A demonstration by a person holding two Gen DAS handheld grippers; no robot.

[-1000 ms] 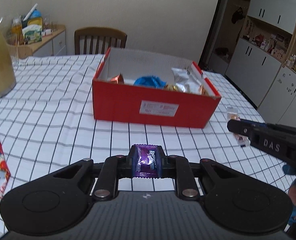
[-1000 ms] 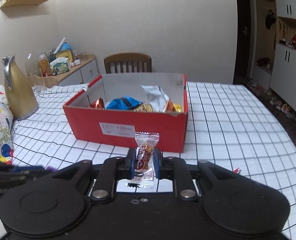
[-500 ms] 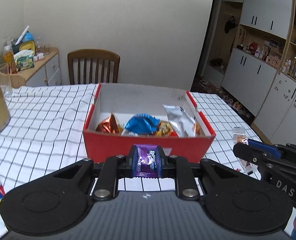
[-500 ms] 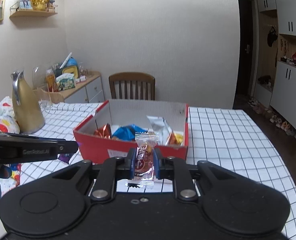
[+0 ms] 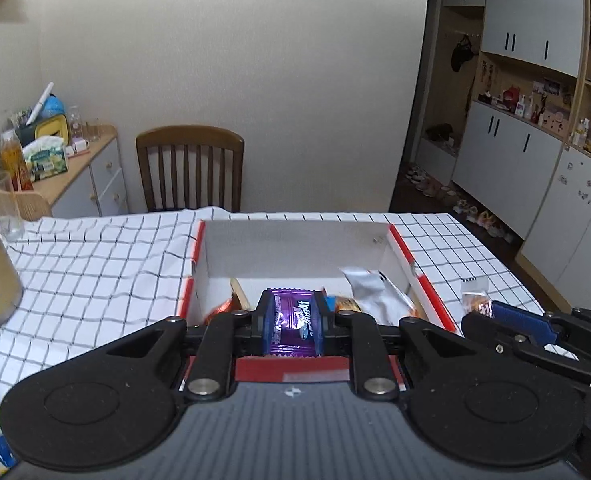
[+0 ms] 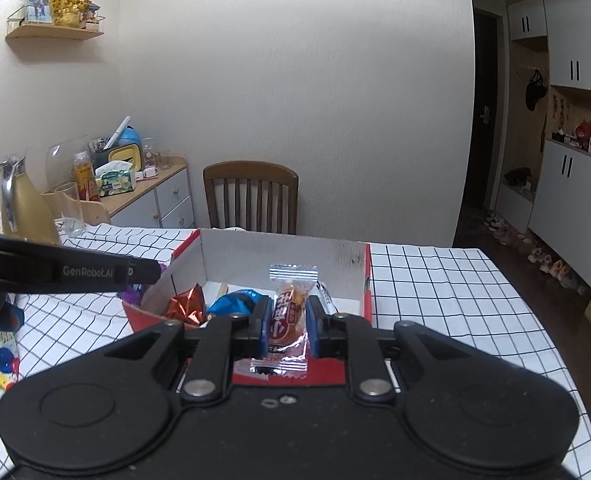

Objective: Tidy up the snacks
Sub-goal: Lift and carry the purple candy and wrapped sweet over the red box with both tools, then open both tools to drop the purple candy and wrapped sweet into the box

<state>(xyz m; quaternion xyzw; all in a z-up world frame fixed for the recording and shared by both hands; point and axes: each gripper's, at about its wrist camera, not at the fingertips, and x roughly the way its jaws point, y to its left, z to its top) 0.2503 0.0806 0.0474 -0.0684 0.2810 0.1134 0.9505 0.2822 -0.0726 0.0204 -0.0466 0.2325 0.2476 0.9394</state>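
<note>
— Claw count: we see two. Our left claw [image 5: 293, 322] grips one purple candy [image 5: 294, 324]; our right claw [image 6: 286, 320] pinches one orange sweet [image 6: 287, 312].

— Both hang above one red box [image 6: 365, 280] on our counter [image 6: 455, 280], with one chair [image 6: 251, 196] behind.

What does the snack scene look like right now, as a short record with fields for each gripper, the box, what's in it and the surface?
left gripper: shut on purple candy
right gripper: shut on orange wrapped snack
container: red box, open top, white inside
box contents: orange foil packet, blue packet, silver packet
surface: checked tablecloth
nearby: gold jug, wooden chair
</note>
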